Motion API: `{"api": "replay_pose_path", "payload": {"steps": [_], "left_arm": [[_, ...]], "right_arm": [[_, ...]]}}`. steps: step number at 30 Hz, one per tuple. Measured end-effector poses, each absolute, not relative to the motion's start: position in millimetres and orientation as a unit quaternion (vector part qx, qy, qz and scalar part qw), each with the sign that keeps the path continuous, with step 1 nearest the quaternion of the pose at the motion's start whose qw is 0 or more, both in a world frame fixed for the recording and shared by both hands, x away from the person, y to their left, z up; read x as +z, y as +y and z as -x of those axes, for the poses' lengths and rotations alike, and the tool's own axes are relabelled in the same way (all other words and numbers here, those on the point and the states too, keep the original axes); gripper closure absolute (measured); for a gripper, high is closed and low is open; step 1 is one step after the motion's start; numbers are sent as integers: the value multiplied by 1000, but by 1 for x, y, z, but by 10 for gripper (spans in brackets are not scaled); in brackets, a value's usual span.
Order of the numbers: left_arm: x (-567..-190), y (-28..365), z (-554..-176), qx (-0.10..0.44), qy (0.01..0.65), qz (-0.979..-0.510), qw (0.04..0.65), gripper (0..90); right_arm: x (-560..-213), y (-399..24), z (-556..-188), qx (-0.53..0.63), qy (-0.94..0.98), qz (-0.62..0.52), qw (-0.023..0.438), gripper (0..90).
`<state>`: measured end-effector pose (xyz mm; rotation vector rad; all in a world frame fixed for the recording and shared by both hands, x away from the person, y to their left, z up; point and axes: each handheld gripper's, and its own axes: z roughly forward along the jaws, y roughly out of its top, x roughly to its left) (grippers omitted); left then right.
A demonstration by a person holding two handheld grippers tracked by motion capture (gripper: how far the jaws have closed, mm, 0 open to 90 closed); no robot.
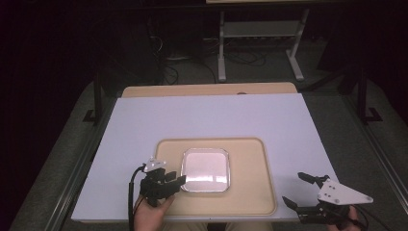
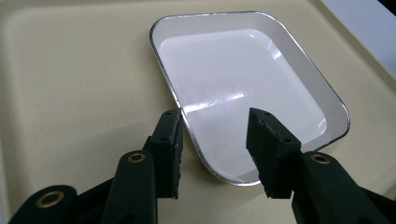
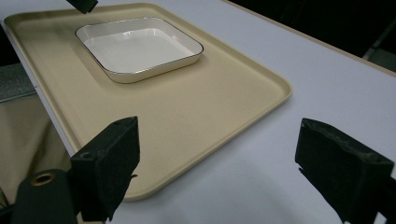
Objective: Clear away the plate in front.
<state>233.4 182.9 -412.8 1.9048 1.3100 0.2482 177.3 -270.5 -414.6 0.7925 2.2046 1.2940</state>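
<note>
High view looks forward and down over the whole bench (image 1: 207, 115). Left gripper view sits close above the white dish (image 2: 243, 88); right gripper view, probably farther off, shares dish (image 3: 140, 46) and tray (image 3: 196, 116).

light: dim room, lit table (image 1: 207, 120) | glare: dish (image 2: 243, 93) | focus: sharp
</note>
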Motion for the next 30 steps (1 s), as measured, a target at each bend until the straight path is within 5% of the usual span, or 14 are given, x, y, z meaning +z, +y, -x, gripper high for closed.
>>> {"api": "replay_pose_path", "payload": {"steps": [30], "left_arm": [[-406, 232, -224, 153, 392, -789, 447, 311]], "right_arm": [[-416, -272, -179, 467, 799, -300, 234, 129]]}}
